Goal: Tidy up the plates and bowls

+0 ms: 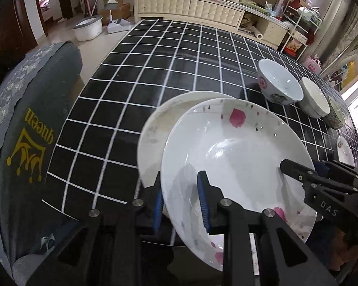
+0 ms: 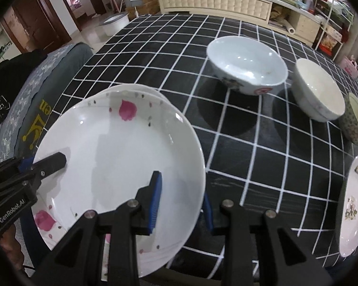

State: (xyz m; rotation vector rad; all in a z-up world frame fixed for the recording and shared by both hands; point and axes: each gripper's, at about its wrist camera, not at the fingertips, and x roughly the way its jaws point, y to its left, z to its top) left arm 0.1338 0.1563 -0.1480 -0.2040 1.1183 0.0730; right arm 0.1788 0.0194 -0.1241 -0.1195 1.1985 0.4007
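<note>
A white plate with pink flowers (image 1: 238, 157) (image 2: 117, 157) is held between both grippers near the table's front edge. My left gripper (image 1: 181, 202) (image 2: 44, 160) is shut on its left rim, one blue pad above and one below. My right gripper (image 2: 181, 205) (image 1: 303, 166) is shut on the right rim in the same way. Under the flower plate and partly hidden by it, a cream plate (image 1: 155, 128) (image 2: 131, 87) lies on the table. I cannot tell whether the two plates touch.
On the black checked tablecloth (image 1: 155, 66) (image 2: 262, 155) to the right stand a big bowl with a red mark (image 1: 279, 83) (image 2: 245, 64), a white bowl (image 1: 315, 97) (image 2: 317, 90) and a patterned bowl (image 1: 336, 116) (image 2: 356, 119). A floral plate (image 2: 355, 205) lies far right. A grey covered chair (image 1: 31, 131) stands at left.
</note>
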